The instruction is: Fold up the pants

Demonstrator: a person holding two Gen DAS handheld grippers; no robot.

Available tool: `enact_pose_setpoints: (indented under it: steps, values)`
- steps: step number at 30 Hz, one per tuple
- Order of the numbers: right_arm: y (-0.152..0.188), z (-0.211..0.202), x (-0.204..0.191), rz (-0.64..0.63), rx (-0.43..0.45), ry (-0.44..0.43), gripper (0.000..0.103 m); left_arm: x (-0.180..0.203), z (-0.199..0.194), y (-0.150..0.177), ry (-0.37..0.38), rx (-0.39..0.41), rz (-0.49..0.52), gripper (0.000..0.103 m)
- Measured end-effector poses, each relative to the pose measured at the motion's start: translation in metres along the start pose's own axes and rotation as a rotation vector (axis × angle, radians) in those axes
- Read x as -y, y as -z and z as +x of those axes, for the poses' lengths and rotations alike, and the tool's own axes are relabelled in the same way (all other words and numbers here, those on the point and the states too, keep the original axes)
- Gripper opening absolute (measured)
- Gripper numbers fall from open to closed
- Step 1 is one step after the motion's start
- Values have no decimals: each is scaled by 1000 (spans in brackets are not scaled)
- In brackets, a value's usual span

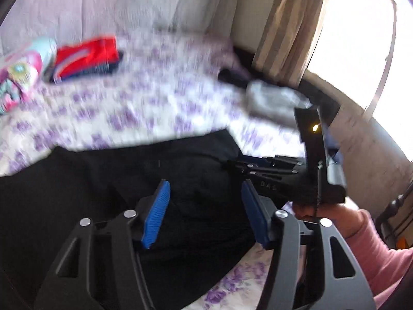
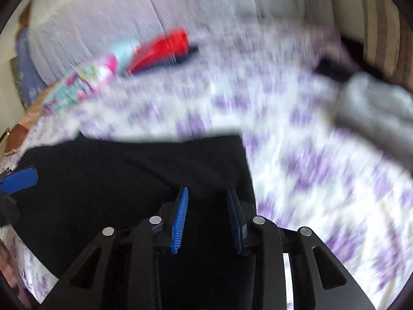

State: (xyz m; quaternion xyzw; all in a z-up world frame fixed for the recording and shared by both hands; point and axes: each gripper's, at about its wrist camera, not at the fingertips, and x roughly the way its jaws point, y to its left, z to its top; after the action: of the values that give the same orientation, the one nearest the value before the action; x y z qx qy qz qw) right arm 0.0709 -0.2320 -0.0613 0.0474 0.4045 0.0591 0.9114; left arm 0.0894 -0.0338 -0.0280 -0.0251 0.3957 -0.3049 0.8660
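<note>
Black pants (image 1: pixel 129 180) lie folded on a bed with a purple-flowered sheet (image 1: pixel 144 108). My left gripper (image 1: pixel 205 188) is open just above the pants, with nothing between its blue pads. My right gripper (image 2: pixel 207 193) is open over the right part of the same pants (image 2: pixel 124 175), near their right edge. The right gripper also shows at the right of the left wrist view (image 1: pixel 271 170), and a blue pad of the left gripper shows at the left edge of the right wrist view (image 2: pixel 19 180). Both views are motion-blurred.
A folded red and dark garment (image 1: pixel 87 59) and a colourful patterned item (image 1: pixel 20 72) lie at the far left of the bed. A grey folded cloth (image 1: pixel 273 100) and a dark item (image 1: pixel 232 77) lie at the far right. A curtain (image 1: pixel 291 25) and a window stand beyond.
</note>
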Motion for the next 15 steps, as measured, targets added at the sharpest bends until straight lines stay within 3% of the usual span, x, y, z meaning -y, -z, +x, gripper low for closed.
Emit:
enact_pose_setpoints:
  steps: [1,2,3,8,10,12,15]
  values:
    - [1,-4,0,-1,-5,-1,31,-6,27,6,-18,-109,-32,51]
    - [1,-10,-1,-6,-3,4,31,-11,38,11,-15,-141,-52,50]
    - [-2,-16,-2,-17,9,9,32,-10,35,15,-12,-100,-42,50]
    - [-45,-30,-13,-49,95,-42,35,-6,30,20,-17,-66,-13,55]
    - [-58,-6,-5,-17,41,-49,43,-6,29,22,-5,-52,-16,57]
    - [-56,29,1,-4,-96,-34,44,-5,29,25,-9,-36,-2,58]
    - [-45,10,-3,-28,-60,-9,44,-8,29,25,15,-28,-6,60]
